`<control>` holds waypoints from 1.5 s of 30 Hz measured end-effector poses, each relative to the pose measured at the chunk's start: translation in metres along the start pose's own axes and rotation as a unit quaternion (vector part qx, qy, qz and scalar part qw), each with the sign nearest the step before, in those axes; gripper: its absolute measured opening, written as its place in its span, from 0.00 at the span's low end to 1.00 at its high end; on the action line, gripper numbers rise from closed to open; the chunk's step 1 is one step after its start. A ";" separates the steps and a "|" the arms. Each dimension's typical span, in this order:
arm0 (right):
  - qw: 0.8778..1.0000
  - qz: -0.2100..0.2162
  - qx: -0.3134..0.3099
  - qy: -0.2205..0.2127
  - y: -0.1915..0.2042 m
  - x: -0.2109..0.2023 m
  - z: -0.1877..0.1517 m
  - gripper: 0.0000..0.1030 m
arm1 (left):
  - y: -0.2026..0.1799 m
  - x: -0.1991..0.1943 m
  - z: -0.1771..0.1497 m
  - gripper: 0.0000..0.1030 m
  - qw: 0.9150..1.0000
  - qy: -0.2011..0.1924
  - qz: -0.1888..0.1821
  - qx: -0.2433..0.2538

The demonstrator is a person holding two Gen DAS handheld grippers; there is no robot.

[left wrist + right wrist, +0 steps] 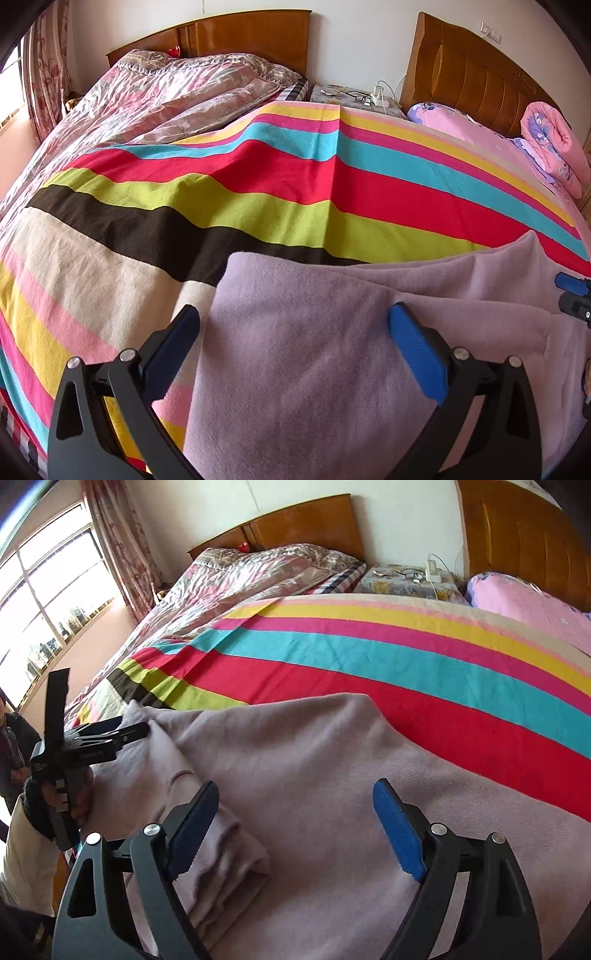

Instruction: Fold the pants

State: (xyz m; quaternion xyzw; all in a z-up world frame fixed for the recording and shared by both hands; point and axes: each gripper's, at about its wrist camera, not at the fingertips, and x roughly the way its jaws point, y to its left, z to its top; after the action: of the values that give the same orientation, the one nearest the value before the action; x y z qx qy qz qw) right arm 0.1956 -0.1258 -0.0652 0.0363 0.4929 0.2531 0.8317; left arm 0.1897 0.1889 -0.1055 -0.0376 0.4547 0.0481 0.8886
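Observation:
Lilac pants (461,288) lie folded on a striped blanket (258,192) spread over the bed. My left gripper (295,321) hovers open over their left part, blue pads wide apart, cloth beneath the gap and nothing pinched. One finger of my right gripper (569,283) shows at the right edge. In the right wrist view the pants (314,746) fill the foreground, with a thick folded edge (229,864) at lower left. My right gripper (295,797) stands open above them. My left gripper (136,731), held by a hand, rests at the pants' far left corner.
The striped blanket (406,664) spans the bed. A floral quilt (166,88) lies at the back left, a rolled pink quilt (550,144) at the back right. A bedside table (354,96) holds glasses and a power strip. A person (11,746) stands by the window (48,602).

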 end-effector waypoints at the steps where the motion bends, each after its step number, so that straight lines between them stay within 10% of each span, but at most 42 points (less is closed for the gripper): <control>1: 1.000 -0.020 -0.008 -0.010 0.001 -0.003 0.006 0.71 | -0.001 -0.001 -0.001 0.99 1.000 -0.002 0.004 0.001; 8: 0.993 -0.024 -0.110 -0.041 0.058 0.002 0.037 0.76 | -0.053 -0.041 0.016 0.98 0.994 -0.070 0.016 0.087; 15: 0.976 -0.100 -0.193 0.008 0.083 0.063 0.040 0.86 | -0.077 0.021 0.028 0.99 0.987 -0.008 0.017 0.161; 26: 0.991 -0.090 -0.101 -0.006 0.057 0.063 0.044 0.88 | -0.060 0.026 0.029 0.99 0.993 -0.012 -0.008 0.115; 31: 0.987 -0.148 -0.049 -0.048 0.040 0.027 0.045 0.71 | -0.059 0.027 0.029 0.99 0.993 -0.013 -0.007 0.113; 39: 0.985 -0.171 -0.020 0.018 -0.001 -0.024 -0.045 0.86 | -0.058 0.027 0.029 0.99 0.994 -0.012 -0.010 0.109; 45: 0.975 -0.213 0.055 -0.020 -0.042 -0.074 -0.068 0.87 | -0.049 0.017 0.031 0.99 0.996 -0.030 0.008 0.088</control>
State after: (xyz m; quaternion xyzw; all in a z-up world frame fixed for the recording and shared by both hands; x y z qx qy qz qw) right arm 0.1259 -0.2091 -0.0533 -0.0187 0.4859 0.0421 0.8728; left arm 0.2305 0.1443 -0.0997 0.0455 0.4308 0.0159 0.9012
